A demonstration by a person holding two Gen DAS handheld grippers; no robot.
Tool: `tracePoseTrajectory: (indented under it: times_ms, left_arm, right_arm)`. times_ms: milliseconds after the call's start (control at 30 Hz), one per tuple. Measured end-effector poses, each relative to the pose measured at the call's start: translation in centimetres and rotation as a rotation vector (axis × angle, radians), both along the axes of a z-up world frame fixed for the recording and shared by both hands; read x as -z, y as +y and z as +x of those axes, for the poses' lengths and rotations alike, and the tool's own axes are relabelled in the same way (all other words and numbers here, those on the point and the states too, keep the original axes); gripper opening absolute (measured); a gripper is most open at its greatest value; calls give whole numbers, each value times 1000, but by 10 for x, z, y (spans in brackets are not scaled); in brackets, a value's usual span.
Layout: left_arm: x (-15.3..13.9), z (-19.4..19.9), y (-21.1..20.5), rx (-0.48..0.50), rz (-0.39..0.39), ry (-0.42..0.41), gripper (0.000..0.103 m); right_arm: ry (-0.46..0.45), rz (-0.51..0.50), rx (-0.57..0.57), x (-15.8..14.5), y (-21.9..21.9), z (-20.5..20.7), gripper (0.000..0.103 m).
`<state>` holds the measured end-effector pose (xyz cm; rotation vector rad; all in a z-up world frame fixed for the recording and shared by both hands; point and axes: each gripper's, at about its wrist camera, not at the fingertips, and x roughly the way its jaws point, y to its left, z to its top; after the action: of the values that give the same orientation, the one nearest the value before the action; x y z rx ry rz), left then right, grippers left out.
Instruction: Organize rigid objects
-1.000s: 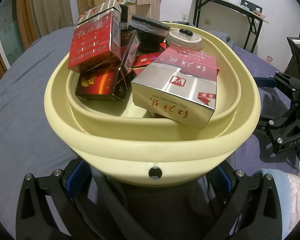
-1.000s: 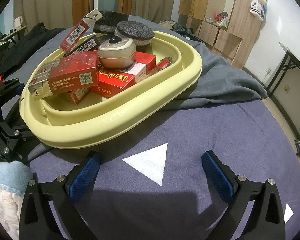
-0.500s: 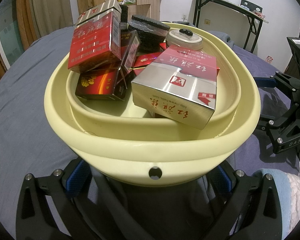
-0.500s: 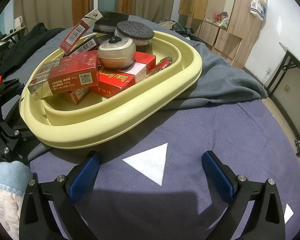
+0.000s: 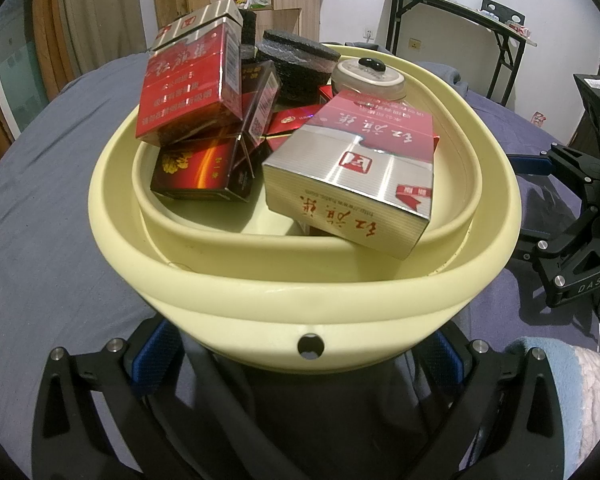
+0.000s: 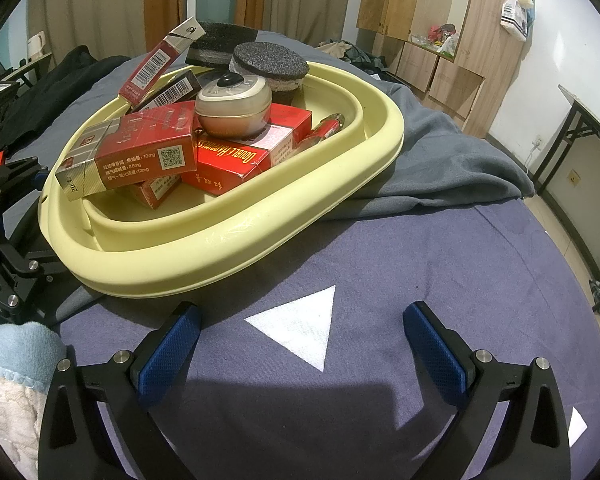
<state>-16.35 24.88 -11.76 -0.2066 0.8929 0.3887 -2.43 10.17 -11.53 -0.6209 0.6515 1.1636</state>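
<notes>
The basin (image 6: pixel 236 236) is lying with its long axis running lower left to upper right; the boxes (image 6: pixel 140 160) inside are tilting. The right gripper (image 6: pixel 300 344) is gaping wide, empty. The left gripper (image 5: pixel 304 354) is spreading wide beneath the basin's rim, gripping nothing.

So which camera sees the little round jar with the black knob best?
The right wrist view. There the round jar shows whole: lid, black knob and rounded side, sitting on a red box in the yellow tub. The left wrist view shows only its lid, behind the silver and red pack.

Red box (image 6: pixel 236 160) under the round jar read "DOUBLE HAPPINESS". Red-and-silver pack (image 6: pixel 136 156) listed "10mg", "0.8mg", "12mg" beside a QR code. Right gripper's black frame (image 5: pixel 580 276) bore "DAS".
</notes>
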Motion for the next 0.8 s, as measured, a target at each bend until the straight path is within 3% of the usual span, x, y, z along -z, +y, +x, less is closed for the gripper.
tracePoseTrajectory:
  times_ms: [800]
  left_arm:
    - [0, 0, 0, 0, 0, 0, 103]
  right_arm:
    - [0, 0, 0, 0, 0, 3, 103]
